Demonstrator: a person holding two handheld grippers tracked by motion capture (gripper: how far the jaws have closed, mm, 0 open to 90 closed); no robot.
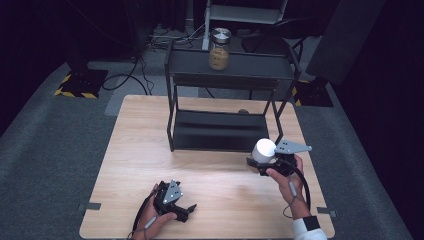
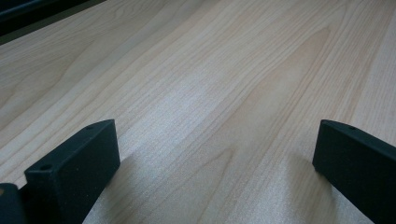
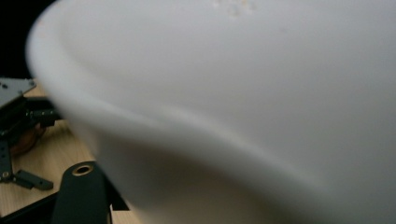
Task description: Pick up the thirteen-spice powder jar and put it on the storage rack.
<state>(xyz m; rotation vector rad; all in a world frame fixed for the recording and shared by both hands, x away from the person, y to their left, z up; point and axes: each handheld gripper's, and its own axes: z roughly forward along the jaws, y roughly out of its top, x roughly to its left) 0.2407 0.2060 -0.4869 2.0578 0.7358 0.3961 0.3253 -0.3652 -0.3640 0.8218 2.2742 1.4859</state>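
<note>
Right gripper (image 1: 261, 163): jaws closed on a smooth white rounded object with a lid-like top (image 1: 264, 150), probably a glazed ceramic or hard plastic jar or cup. In the right gripper view its curved wall (image 3: 261, 107) sits right against the lens, one black jaw tip visible low left. Exact contact points are hidden.

Handling, as a judgement: rigid, glossy, likely slippery and breakable if ceramic; a moderate weight. The curved wall gives the flat pads little bite, so a grip across the widest band or at the rim looks safer than near the rounded top.

Object location: held over the right front part of the light wooden table (image 1: 135, 165), just in front of the black two-tier metal shelf rack (image 1: 225, 130).

Left gripper (image 1: 175, 202): jaws spread wide, nothing between them, bare wood grain between the pads (image 2: 77, 163).

Hands: right hand (image 1: 286, 176) wraps the gripper body from below, forearm coming in from the bottom right. Left hand (image 1: 155, 220) rests low near the table's front edge.

A clear glass jar with a metal lid and tan contents (image 1: 219, 49) stands on the rack's top shelf.
</note>
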